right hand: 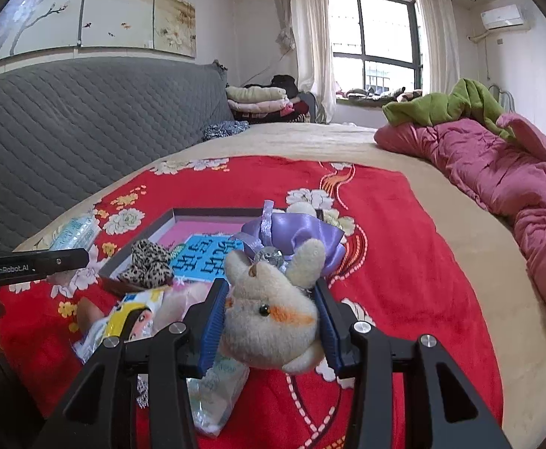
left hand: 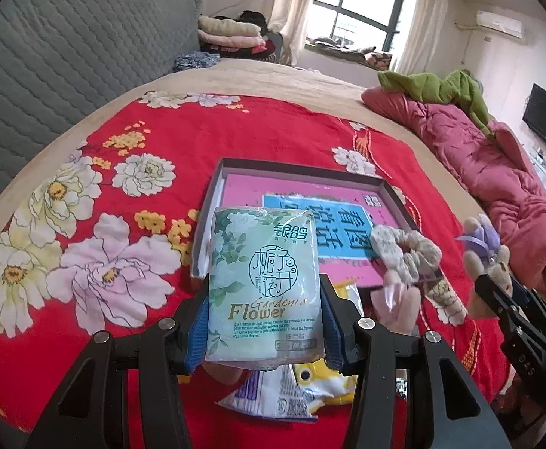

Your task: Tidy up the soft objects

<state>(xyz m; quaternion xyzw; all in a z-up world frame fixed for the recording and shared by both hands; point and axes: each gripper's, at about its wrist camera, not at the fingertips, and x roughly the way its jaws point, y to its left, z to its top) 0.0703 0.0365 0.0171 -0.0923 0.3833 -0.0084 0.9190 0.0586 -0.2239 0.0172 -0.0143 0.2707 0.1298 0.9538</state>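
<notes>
Both grippers loaded, lifted above the bed (left hand: 280, 75).

Red floral blanket (left hand: 131, 138) spread on bed; shallow box (left hand: 381, 183) with pink-and-blue book lying on it. Left gripper (left hand: 265, 321) clamped on pale green tissue pack (left hand: 263, 284), held upright in front of box. Right gripper (right hand: 271, 321) clamped on beige plush toy (right hand: 273, 321) with purple bow. Leopard scrunchie (right hand: 147, 267) at box's near edge; snack packets (right hand: 123, 321) loose on blanket below.
</notes>
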